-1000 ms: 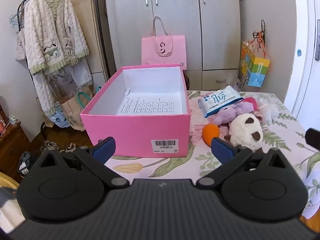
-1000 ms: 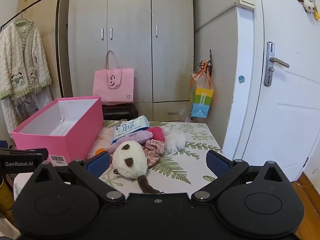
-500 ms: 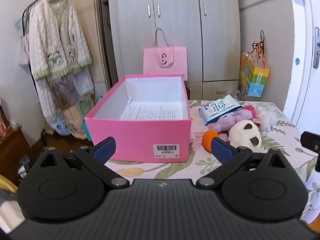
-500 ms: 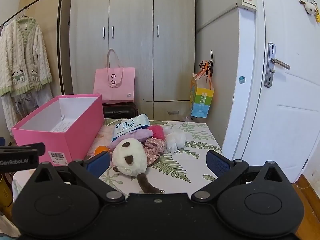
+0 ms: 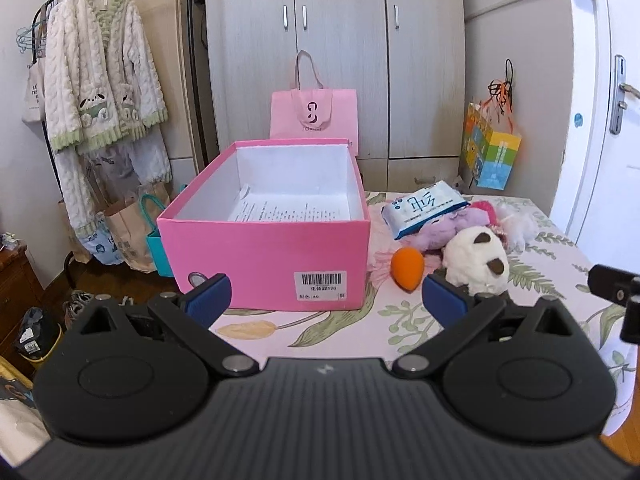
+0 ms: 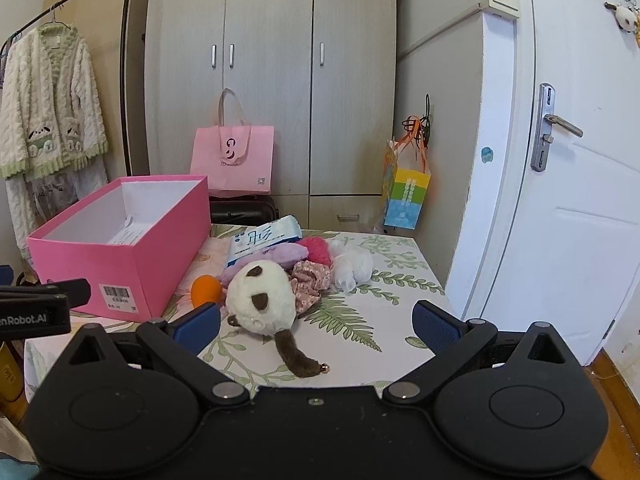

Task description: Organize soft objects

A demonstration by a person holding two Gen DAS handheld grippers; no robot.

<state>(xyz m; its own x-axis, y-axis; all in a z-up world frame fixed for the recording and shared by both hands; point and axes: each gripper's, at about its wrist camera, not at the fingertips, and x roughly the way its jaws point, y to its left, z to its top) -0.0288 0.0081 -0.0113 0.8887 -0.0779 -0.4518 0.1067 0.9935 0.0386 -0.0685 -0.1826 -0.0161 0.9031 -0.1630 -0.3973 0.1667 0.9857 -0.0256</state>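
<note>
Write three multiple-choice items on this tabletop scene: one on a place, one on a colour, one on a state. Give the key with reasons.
1. Where does the orange egg-shaped sponge lie?
A. inside the box
B. on the table between the box and the toy
C. on the floor

2. What colour is the open cardboard box outside?
A. pink
B. blue
C. green

3. How do both claws stand?
A. shut on a toy
B. open, holding nothing
C. shut, holding nothing

Key: B, the sponge sits on the floral tablecloth beside the white round plush toy with brown patches; A, its walls are pink; B, the left claw and right claw have blue pads spread wide apart.
</note>
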